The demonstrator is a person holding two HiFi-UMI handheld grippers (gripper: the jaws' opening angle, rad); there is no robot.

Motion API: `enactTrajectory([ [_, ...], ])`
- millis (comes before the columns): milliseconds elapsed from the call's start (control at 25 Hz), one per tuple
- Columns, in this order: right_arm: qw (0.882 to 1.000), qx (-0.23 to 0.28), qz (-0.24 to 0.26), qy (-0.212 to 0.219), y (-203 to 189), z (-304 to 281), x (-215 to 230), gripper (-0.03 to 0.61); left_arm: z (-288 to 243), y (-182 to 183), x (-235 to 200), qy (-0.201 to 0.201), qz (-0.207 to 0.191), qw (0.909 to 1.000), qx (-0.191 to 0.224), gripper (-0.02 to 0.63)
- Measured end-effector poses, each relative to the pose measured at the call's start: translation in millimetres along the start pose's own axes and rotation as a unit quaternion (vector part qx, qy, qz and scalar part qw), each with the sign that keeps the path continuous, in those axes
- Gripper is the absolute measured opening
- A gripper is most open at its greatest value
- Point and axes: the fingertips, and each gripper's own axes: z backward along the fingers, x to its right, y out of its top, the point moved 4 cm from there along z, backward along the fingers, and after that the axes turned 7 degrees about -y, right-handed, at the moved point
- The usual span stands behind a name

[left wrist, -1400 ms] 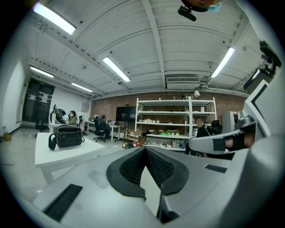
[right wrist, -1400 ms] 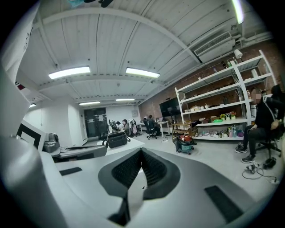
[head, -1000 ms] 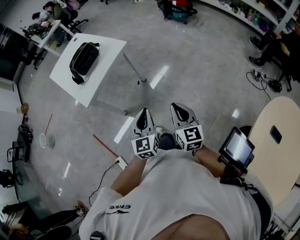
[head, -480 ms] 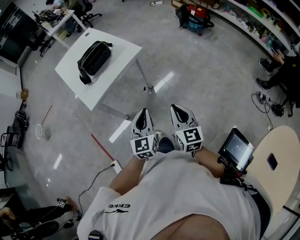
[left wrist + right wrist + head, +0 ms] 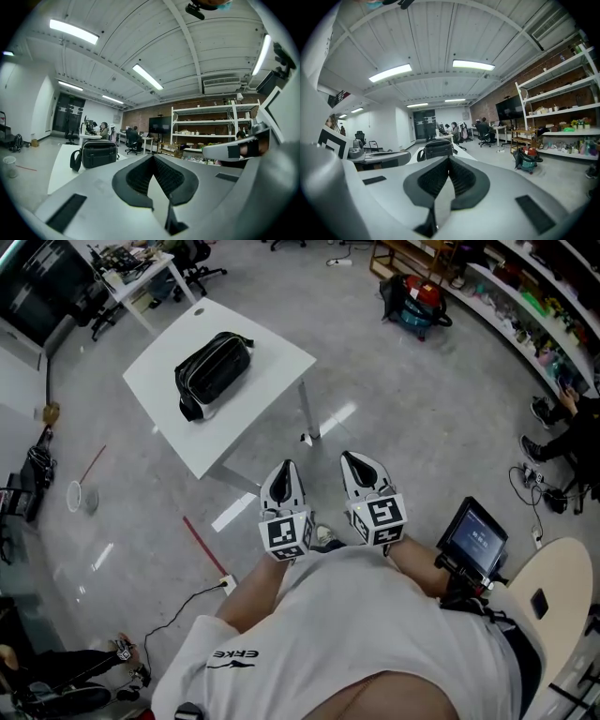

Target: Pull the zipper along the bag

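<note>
Standing on glossy grey floor (image 5: 412, 399), white table (image 5: 214, 439) with black bag (image 5: 212, 373)

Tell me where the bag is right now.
In the head view the black bag lies on the white table at upper left, far ahead of the left gripper and right gripper.

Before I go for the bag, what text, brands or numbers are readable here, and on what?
"ERKE": upside down on the white shirt sleeve.
Tablet screen: too small to read.
Cubes on the left gripper and right gripper: square patterns only, no letters.
Black bag: no legible label.
</note>
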Motion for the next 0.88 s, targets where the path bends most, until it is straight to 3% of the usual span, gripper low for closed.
enactTrajectory([
  [360,0.999,-0.004,0.015,0.04,13,-54,-32,0.005,4,1,-61,0.064,0.019,0.9977,0.009,0.003],
  [880,0.995,-0.004,0.013,0.102,22,-124,-50,0.005,-7,-2,-111,0.142,0.025,0.9894,0.013,0.003],
])
